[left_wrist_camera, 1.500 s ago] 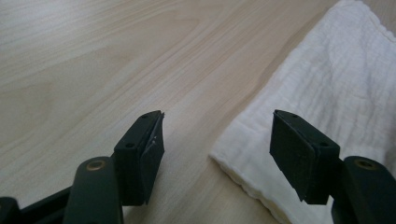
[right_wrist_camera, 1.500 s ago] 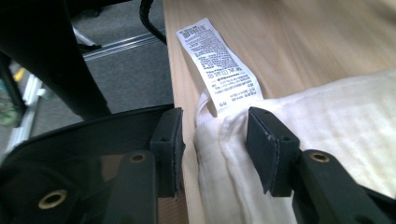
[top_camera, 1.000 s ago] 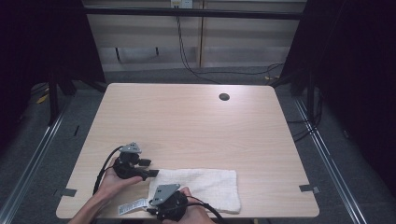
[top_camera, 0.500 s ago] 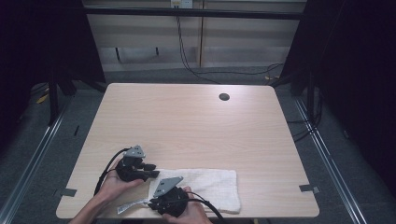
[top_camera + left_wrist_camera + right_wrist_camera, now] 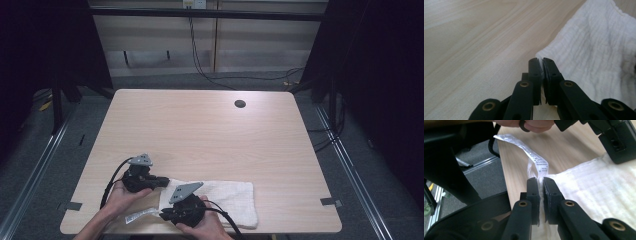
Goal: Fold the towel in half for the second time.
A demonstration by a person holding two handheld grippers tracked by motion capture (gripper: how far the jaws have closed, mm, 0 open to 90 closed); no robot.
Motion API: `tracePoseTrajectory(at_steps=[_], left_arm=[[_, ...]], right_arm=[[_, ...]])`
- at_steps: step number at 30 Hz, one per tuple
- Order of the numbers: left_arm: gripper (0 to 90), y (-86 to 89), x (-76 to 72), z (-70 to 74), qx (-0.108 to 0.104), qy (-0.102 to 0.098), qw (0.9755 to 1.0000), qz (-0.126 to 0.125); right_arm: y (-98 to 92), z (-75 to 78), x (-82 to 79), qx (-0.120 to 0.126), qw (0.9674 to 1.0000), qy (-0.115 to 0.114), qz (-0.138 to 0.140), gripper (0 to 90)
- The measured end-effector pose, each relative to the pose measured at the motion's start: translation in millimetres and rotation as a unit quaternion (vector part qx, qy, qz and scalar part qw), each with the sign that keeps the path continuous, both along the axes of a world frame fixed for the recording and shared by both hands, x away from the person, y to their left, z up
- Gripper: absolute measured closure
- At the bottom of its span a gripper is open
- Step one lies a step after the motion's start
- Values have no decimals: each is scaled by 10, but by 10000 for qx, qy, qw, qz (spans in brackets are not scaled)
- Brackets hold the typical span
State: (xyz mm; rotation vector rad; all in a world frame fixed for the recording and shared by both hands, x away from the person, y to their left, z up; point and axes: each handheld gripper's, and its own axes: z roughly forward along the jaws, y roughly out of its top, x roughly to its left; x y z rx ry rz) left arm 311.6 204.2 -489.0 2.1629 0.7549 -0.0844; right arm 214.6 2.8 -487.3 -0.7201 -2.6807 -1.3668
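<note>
Your left gripper (image 5: 159, 181) has just been closing; its jaws now pinch the far left corner of the white towel (image 5: 225, 197), fabric showing between the pads (image 5: 534, 67) in the left gripper view. Your right gripper (image 5: 165, 214) is clamped on the near left corner of the same towel, beside the care label (image 5: 534, 155). The towel lies flat on the table (image 5: 210, 130), extending rightward from both grippers. The right gripper view alone resolves the label's print; the high view alone shows the towel's full outline.
</note>
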Motion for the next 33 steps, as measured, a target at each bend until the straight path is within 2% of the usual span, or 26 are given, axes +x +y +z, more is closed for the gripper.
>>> tracePoseTrajectory(at_steps=[5, 11, 14, 19, 26, 33], left_arm=[[859, 58, 15, 32, -103, -8, 9999, 32], [861, 111, 33, 119, -339, 33, 9993, 138], [861, 128, 38, 147, -354, 10, 9993, 143], [861, 203, 66, 228, -608, -13, 9979, 209], [862, 327, 117, 328, -677, -109, 9972, 291], [862, 492, 131, 395, -882, -110, 9950, 461]], right_arm=[[-10, 84, 2, 110, 9999, -48, 33, 848], [-3, 131, -4, 186, 9998, -88, 7, 848], [2, 153, -2, 235, 9997, -72, 3, 848], [22, 248, 19, 300, 9995, -130, 20, 849], [115, 354, 93, 308, 9993, -198, 65, 848], [226, 459, 136, 464, 9982, -355, 94, 848]])
